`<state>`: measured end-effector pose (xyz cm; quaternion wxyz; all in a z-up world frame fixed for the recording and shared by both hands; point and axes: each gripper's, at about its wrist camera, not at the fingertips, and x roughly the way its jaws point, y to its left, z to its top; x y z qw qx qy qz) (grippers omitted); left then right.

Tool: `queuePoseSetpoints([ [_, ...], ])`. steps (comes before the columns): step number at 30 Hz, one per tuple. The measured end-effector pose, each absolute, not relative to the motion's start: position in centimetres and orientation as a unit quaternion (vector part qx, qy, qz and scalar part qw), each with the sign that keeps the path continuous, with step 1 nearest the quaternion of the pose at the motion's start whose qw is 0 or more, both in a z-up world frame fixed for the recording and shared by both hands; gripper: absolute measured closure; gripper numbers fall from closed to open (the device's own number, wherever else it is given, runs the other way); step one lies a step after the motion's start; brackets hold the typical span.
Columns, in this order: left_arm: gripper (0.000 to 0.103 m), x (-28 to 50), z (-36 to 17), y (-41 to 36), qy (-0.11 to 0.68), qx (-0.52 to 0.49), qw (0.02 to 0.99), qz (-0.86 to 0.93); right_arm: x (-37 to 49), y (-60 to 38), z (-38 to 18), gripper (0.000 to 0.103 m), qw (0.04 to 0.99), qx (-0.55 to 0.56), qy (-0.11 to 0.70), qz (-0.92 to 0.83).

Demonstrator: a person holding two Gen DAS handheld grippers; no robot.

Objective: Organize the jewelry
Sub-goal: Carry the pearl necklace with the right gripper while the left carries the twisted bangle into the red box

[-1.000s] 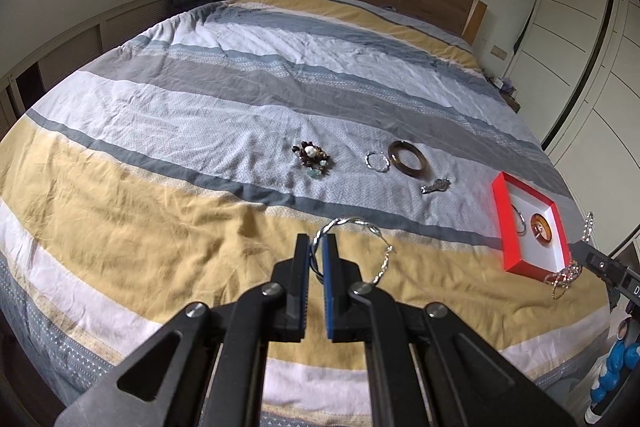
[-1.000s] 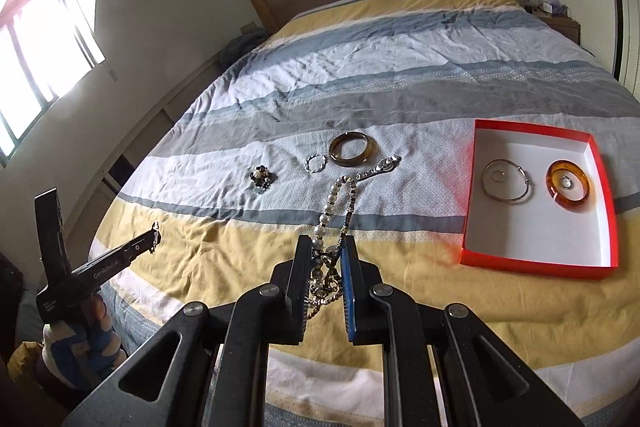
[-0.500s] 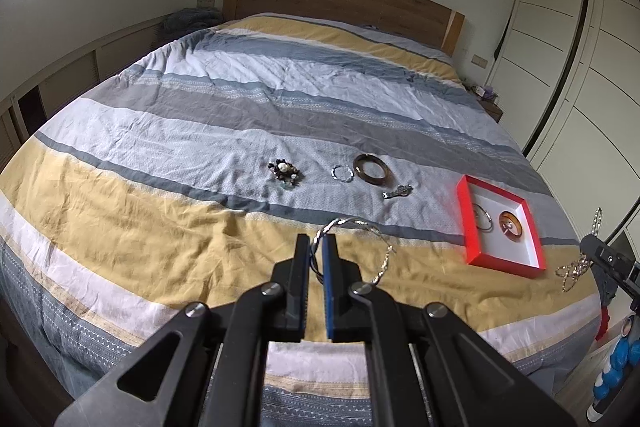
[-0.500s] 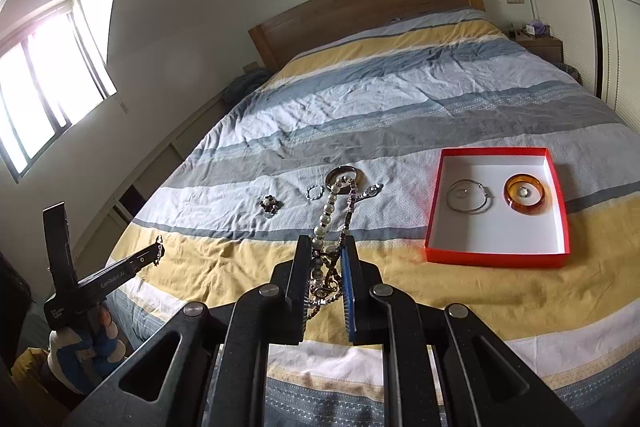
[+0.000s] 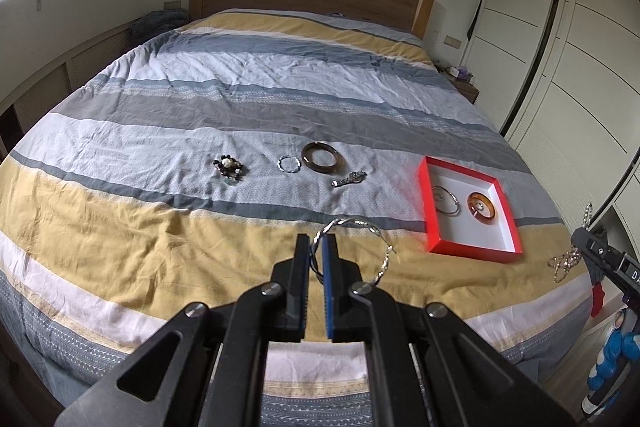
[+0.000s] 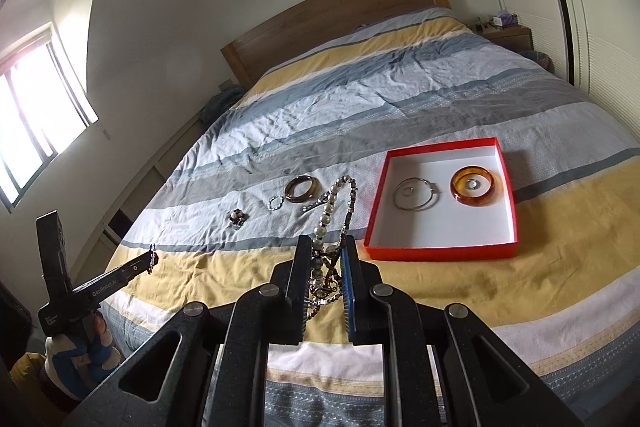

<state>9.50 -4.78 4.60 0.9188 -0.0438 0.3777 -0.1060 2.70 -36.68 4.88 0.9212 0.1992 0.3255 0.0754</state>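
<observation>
Both grippers pinch jewelry, left gripper (image 5: 316,259) a twisted silver bangle (image 5: 360,239), right gripper (image 6: 326,263) a pearl-and-chain bracelet (image 6: 334,211); lower each gently into the red-walled tray (image 6: 436,251).

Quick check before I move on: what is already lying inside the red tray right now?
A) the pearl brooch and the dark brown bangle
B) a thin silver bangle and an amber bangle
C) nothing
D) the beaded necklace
B: inside the red tray lie a thin silver bangle and an amber bangle, side by side on its white floor.
</observation>
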Motion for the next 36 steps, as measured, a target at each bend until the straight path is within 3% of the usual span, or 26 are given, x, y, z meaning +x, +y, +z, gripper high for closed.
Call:
queuePoseSetpoints([
  [19,0.098,16.2,-0.2,-16.7,0.429,-0.006,0.881,-0.201,7.7,-44.7,0.8,0.089,0.908,0.193,0.372,0.000],
  [36,0.098,22.3,-5.9,-30.7,0.463,0.046,0.839,-0.282,15.3,-48.5,-6.4,0.089,0.886,0.154,0.437,-0.011],
])
